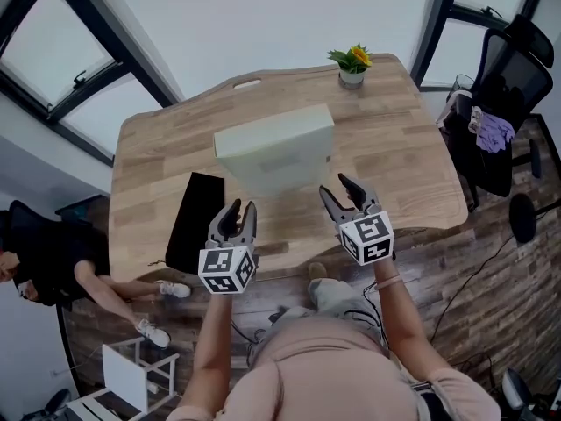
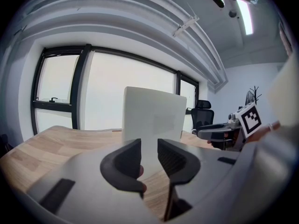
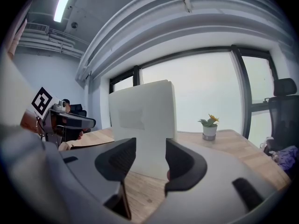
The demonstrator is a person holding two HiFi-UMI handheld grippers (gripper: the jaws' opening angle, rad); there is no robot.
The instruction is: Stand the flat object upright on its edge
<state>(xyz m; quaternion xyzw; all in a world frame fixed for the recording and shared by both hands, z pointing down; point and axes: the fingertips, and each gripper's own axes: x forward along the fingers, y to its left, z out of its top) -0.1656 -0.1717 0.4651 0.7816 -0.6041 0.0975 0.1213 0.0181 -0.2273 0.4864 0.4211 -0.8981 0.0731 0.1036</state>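
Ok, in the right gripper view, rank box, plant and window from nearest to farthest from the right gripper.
1. Box, straight ahead, just beyond the right gripper.
2. Plant, farther back, to the right.
3. Window, behind both.

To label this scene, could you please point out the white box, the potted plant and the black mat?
white box [image 1: 285,169], head view, on its near face
potted plant [image 1: 351,60], head view, on its leaves
black mat [image 1: 191,222], head view, middle of its surface
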